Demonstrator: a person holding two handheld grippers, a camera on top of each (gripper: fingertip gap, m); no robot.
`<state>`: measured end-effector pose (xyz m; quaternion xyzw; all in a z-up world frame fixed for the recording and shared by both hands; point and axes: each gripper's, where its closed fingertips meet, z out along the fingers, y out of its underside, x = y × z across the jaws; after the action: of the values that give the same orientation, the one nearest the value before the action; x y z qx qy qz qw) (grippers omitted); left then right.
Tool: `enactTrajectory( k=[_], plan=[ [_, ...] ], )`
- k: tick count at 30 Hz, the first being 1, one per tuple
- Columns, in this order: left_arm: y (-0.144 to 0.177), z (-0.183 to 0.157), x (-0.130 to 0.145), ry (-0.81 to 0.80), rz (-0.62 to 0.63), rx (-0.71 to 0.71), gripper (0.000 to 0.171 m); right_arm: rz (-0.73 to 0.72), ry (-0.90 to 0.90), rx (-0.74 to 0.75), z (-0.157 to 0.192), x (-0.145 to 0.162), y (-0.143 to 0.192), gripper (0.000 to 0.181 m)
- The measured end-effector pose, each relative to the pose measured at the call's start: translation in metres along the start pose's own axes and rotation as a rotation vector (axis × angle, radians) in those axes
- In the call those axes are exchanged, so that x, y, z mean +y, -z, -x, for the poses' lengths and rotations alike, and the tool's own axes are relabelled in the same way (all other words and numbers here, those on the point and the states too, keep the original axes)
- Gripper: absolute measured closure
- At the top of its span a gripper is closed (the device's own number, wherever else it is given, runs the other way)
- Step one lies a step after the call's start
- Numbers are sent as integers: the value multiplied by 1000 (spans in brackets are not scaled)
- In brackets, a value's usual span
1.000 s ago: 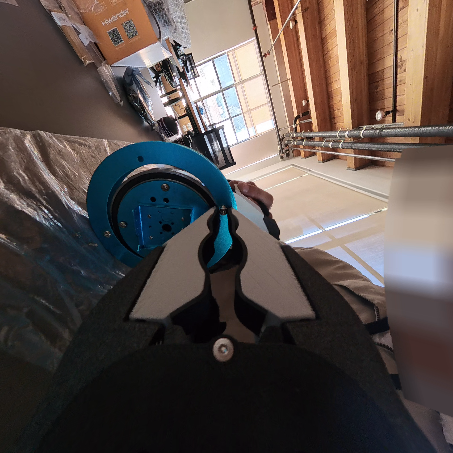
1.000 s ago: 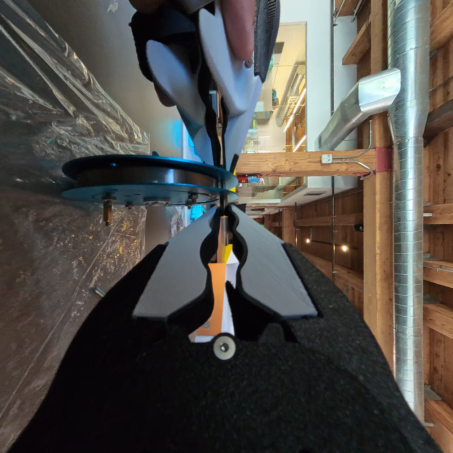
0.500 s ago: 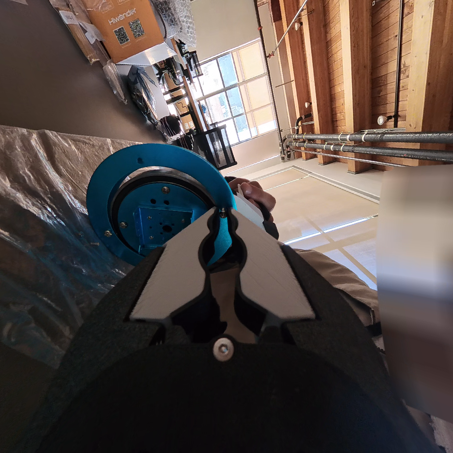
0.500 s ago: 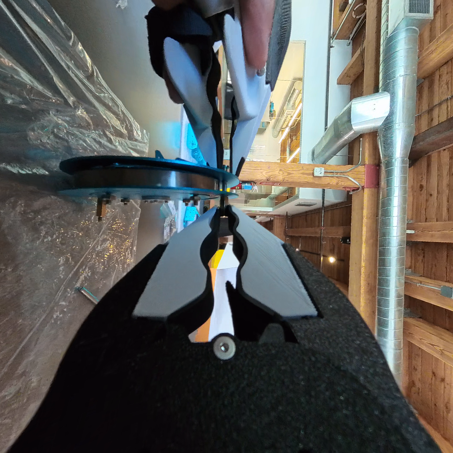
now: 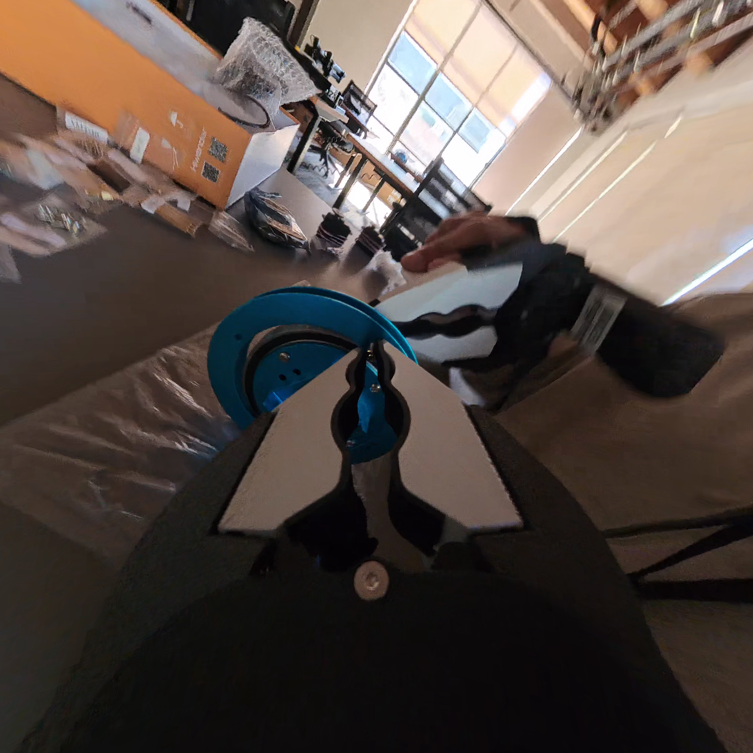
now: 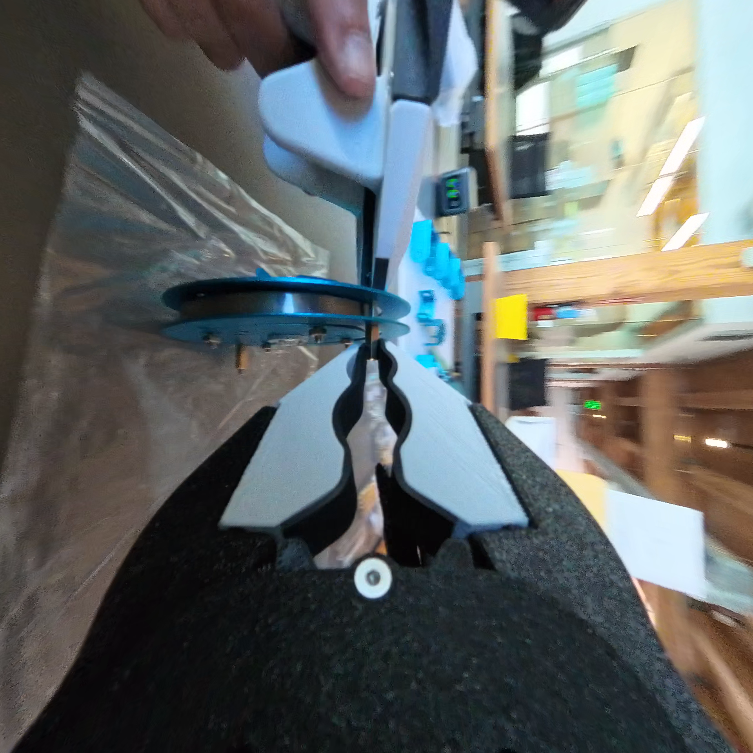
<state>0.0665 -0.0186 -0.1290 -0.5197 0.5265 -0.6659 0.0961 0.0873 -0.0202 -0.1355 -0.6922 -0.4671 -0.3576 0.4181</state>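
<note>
A blue round assembly of two discs (image 5: 240, 350) with a metal ring between them is held over a clear plastic sheet (image 5: 102, 428). My left gripper (image 5: 371, 347) is shut on a small screw at the disc rim. In the right wrist view the discs (image 6: 265, 326) show edge-on. My right gripper (image 6: 370, 351) is shut on a thin brass standoff (image 6: 371, 346) under the lower disc. The left gripper's fingers (image 6: 401, 183) come down onto the same rim spot from above, with a hand (image 6: 346, 49) on them. The right gripper (image 5: 448, 326) shows side-on in the left wrist view.
An orange cardboard box (image 5: 122, 102), a bubble-wrap bundle (image 5: 256, 69) and small parts (image 5: 49, 212) lie on the dark table behind. A second brass standoff (image 6: 241, 360) hangs under the discs. Blue parts (image 6: 436, 265) hang on a white board beyond.
Both views have swung and are blurred. The blue discs stay gripped at the rim by both grippers. The right gripper now shows side-on in the left wrist view.
</note>
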Motion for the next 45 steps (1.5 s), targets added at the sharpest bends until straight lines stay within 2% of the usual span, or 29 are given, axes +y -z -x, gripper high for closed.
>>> enactTrajectory(
  k=[2,5,12,16,20,22,24,27,28,30,33,37,39,40,45],
  plan=[
    [0,-1,2,-168,33,-31,170,-2,-106,-181,4,0,1,177],
    [-1,-2,1,-327,85,-69,171,17,-267,-457,10,1,2,177],
    [-3,-4,2,-525,141,-101,171,114,-562,-1022,21,1,10,177],
    [-5,-12,7,-640,165,-64,171,206,-787,-1444,28,-3,25,177],
    [-3,-11,4,-776,172,-83,171,286,-1140,-1912,25,-9,30,176],
    [0,-5,-1,-789,166,-104,171,257,-1264,-1994,17,-10,23,176],
    [1,-1,-4,-726,153,-104,171,202,-1253,-1922,13,-8,16,176],
    [3,3,-9,-551,119,-109,170,111,-1088,-1596,12,-5,6,176],
    [3,4,-10,-477,104,-104,170,87,-1012,-1446,10,-2,1,174],
    [3,2,-8,-320,91,-58,170,44,-812,-1119,5,5,-8,156],
    [1,1,-7,-94,77,-13,169,-13,-502,-613,-7,11,-14,139],
    [1,0,-5,216,87,76,170,-10,-42,-27,-12,7,-7,146],
    [0,-1,-3,337,89,118,170,21,180,190,-10,4,-5,148],
    [0,-2,-2,373,91,131,169,26,231,260,-9,2,-4,154],
    [-1,0,-4,453,69,127,170,23,263,348,-8,-2,-4,161]
  ],
)
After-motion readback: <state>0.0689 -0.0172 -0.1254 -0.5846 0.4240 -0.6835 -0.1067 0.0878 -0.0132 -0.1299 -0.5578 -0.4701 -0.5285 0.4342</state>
